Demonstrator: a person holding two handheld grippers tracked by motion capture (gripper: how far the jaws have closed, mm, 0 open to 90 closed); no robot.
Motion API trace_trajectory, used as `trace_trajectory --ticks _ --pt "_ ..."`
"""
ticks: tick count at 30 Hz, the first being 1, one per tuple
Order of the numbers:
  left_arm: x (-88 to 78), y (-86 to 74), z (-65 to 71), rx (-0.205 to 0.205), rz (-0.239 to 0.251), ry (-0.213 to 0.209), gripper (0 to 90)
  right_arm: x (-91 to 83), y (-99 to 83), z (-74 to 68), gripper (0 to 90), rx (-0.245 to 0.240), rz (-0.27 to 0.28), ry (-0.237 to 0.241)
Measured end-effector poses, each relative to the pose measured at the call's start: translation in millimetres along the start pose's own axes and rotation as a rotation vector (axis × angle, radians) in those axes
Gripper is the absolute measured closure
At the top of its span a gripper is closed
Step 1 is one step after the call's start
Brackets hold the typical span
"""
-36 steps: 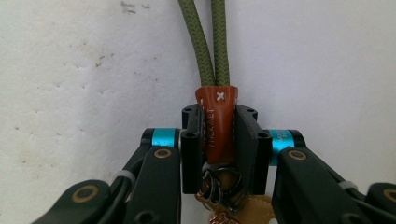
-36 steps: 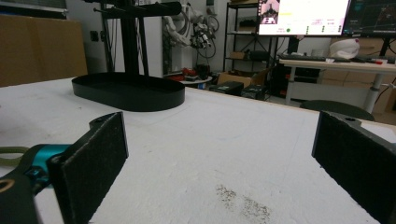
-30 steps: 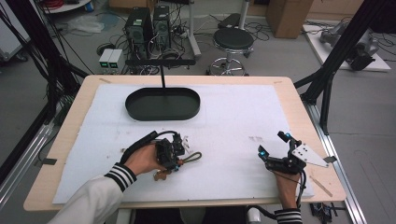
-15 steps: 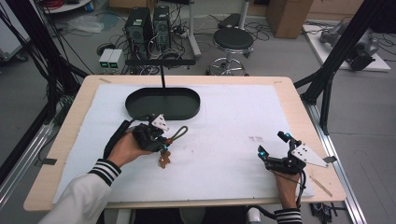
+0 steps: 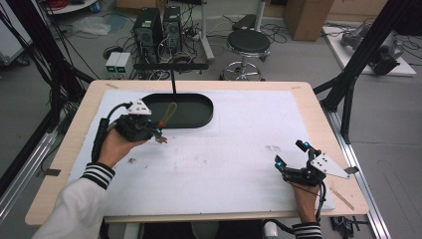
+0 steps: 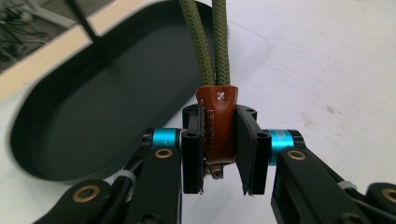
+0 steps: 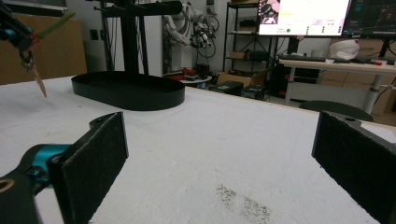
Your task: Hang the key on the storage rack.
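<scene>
My left gripper (image 5: 155, 132) is shut on the brown leather tab (image 6: 217, 123) of a keychain. Its olive-green cord loop (image 6: 210, 42) rises from the tab toward the black oval tray (image 6: 88, 116). In the high view the cord loop (image 5: 168, 114) hangs over the tray's (image 5: 199, 121) left part, and a small key (image 5: 161, 140) dangles below the gripper above the white mat. My right gripper (image 5: 290, 158) rests open at the front right of the table, nothing between its pads (image 7: 95, 158). The right gripper view shows the keychain (image 7: 29, 51) held up at far left.
A black T-shaped stand (image 5: 172, 69) rises from the tray's back. A white mat (image 5: 239, 149) covers the wooden table (image 5: 318, 107). Small dark specks (image 5: 271, 148) mark the mat. Beyond the table are a stool (image 5: 247, 42), computer boxes and cables on the floor.
My left gripper has carried the keychain from the front middle of the mat leftward and back to the tray's left end. The right gripper has stayed put.
</scene>
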State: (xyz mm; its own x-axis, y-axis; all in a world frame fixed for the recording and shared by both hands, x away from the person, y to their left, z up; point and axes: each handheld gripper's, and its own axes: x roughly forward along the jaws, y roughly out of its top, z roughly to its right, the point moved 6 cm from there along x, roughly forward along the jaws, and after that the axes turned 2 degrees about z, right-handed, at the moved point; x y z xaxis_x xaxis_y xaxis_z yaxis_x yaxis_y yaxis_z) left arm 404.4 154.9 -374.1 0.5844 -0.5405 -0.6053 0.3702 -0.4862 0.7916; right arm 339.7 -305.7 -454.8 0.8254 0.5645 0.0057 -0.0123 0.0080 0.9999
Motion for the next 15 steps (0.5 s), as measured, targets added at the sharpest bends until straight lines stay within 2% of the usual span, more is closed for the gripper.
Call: trace_trajectory --ticks 5,15 --pt "-12.6 5.4 -23.2 -0.054 0.049 0.055 73.4 0.0 0.1 0.2 2.5 -0.002 0.000 0.000" --pt "-23.5 15.6 -47.4 -0.086 0.102 0.107 73.4 0.0 -0.1 -0.1 2.5 -0.002 -0.002 -0.001"
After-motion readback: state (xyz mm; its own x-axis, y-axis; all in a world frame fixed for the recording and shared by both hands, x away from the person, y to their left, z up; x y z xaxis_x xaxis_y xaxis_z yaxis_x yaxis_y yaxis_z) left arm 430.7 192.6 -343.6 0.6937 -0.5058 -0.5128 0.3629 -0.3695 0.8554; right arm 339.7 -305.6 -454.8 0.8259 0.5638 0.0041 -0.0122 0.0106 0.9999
